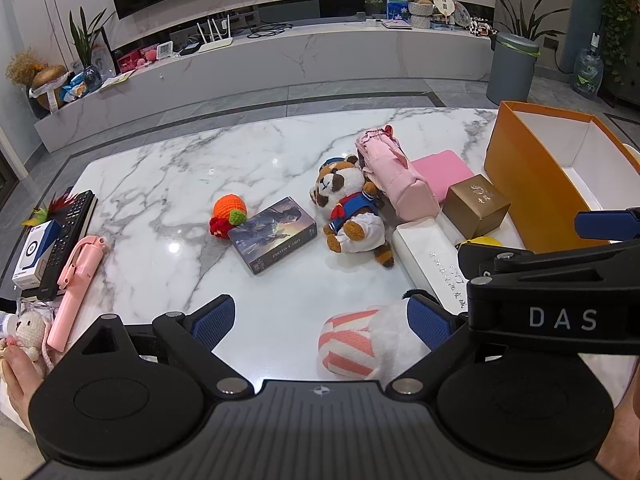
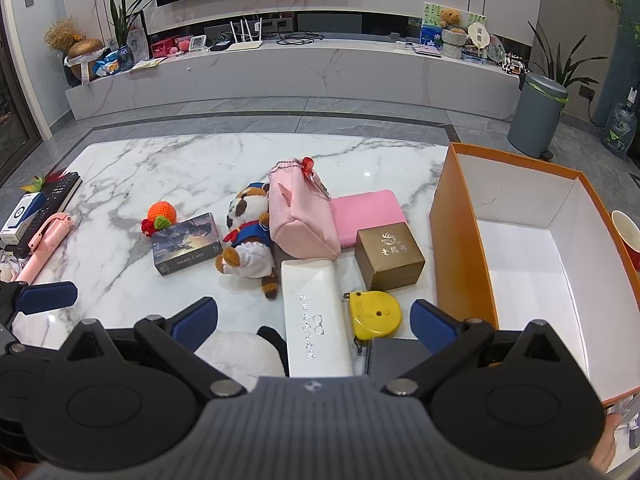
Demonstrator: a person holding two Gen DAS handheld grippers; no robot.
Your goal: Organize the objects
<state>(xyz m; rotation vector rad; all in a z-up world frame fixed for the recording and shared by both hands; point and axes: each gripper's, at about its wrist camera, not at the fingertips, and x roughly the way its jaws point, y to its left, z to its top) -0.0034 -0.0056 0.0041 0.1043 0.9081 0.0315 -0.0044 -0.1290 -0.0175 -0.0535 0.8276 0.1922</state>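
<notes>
Clearly both sets of jaws stand wide apart and hold nothing: the left gripper [image 1: 320, 320] hovers over a soft white plush with a pink-striped part [image 1: 360, 344], the right gripper [image 2: 314, 320] over a long white hard case [image 2: 316, 316] printed with a glasses icon. The plush should be light and squashy, best pinched across its middle; the case is stiff and smooth, perhaps slippery. Both lie on the marble tabletop [image 1: 180, 184] near the open orange cardboard box [image 2: 464, 240]. Readable writing: "PHOTO CARD" on the dark card box [image 2: 188, 244], "DAS" on the gripper housing.
</notes>
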